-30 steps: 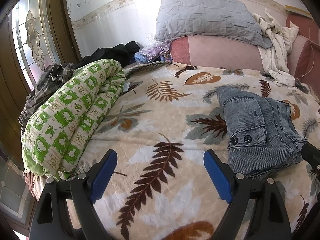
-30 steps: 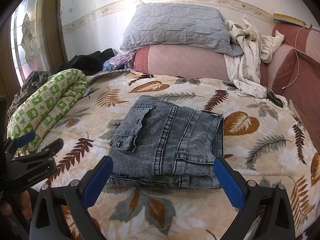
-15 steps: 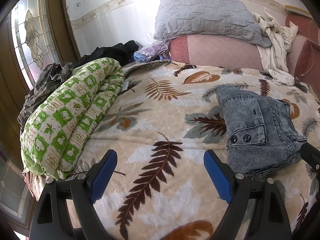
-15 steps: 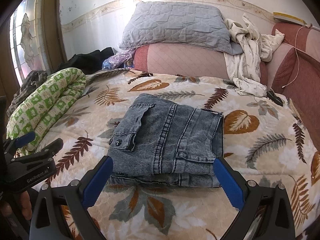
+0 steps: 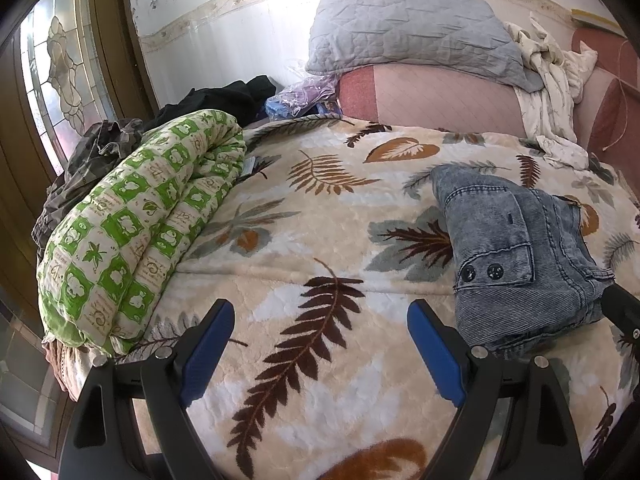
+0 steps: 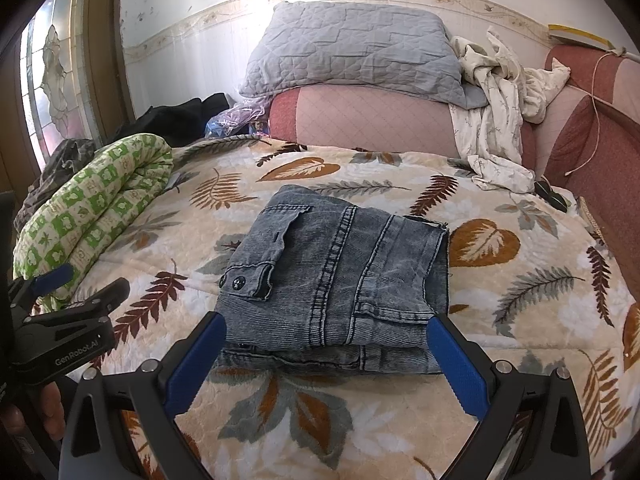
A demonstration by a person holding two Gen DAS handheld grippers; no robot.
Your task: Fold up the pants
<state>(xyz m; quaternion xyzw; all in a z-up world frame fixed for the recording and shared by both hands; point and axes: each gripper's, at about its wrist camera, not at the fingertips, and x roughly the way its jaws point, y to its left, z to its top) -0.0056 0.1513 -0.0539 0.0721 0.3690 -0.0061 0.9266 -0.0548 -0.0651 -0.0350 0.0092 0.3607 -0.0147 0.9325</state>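
Denim pants (image 6: 336, 280) lying folded on blanket (image 6: 520, 320) — nothing shifting since a second ago; left tongs (image 5: 320, 344), right tongs (image 6: 326, 364) hanging open, empty — folding looking done.

pants (image 5: 516, 256) right edge behind claw, underlayers hidden

A bed covered by a cream leaf-print blanket (image 5: 304, 240) fills the view. At six o'clock the left gripper (image 5: 320, 320) hangs with its blue-padded jaws spread wide, nothing between them, over the blanket. At three o'clock lie folded grey-blue denim pants (image 5: 516, 248), two dark buttons showing. At nine o'clock sits a rolled green-and-white quilt (image 5: 136, 232). At twelve o'clock a grey quilted pillow (image 5: 408, 36) rests on a pink cushion (image 5: 436, 96).
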